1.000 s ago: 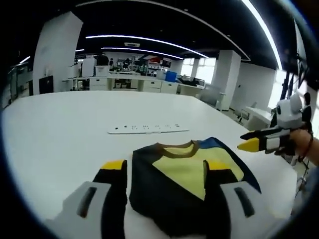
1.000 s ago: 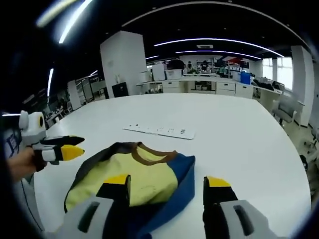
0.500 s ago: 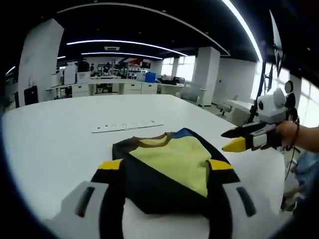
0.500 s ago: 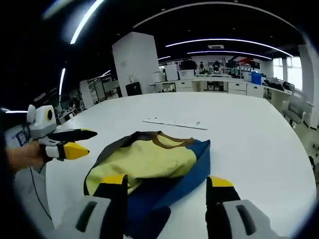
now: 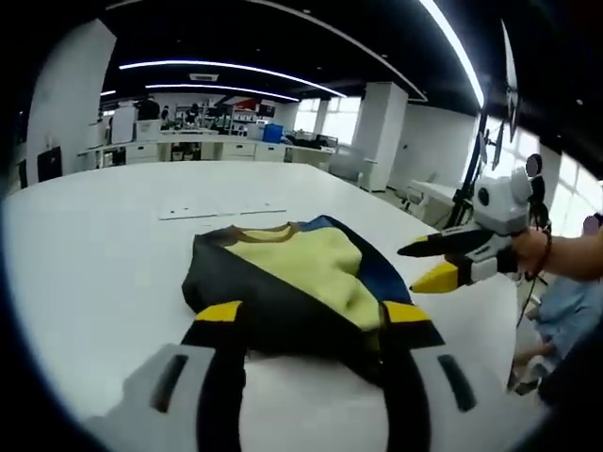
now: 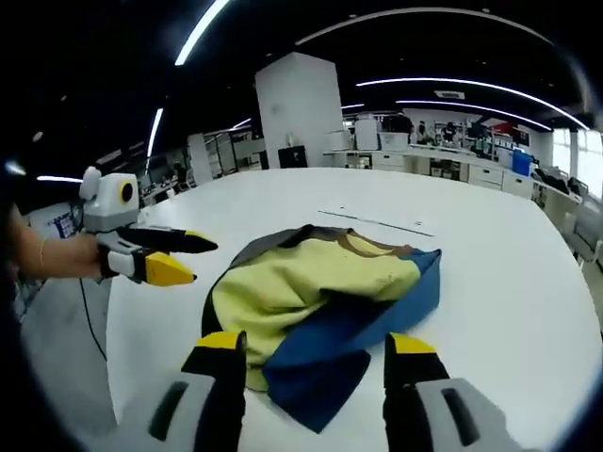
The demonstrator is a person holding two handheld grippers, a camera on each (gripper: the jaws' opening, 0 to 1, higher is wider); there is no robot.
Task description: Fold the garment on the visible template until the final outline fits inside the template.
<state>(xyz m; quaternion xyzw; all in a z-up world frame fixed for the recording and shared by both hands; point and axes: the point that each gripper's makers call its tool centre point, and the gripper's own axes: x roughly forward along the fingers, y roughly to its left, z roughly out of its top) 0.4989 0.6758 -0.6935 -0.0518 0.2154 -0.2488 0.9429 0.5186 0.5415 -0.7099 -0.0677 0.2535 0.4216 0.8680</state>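
A folded garment [image 5: 292, 282] in yellow, dark navy and blue, with a brown collar, lies on the white table [image 5: 94, 235]. In the right gripper view the garment [image 6: 320, 292] shows its yellow front and a blue flap toward me. My left gripper [image 5: 306, 315] is open just above the garment's near edge, nothing between its yellow-tipped fingers. My right gripper [image 6: 316, 344] is open over the blue flap. The right gripper [image 5: 433, 264] enters the left gripper view from the right, held by a hand. In the right gripper view the left gripper [image 6: 179, 256] shows at the left, open.
A thin white strip with dark marks [image 5: 221, 211] lies on the table beyond the garment [image 6: 377, 222]. The table edge [image 5: 490, 320] runs close on the right. Desks, pillars and shelves stand in the far office background.
Both cameras have swung and pulled back, so the garment sits more centred and farther off. The garment itself lies as before. Both grippers stay open.
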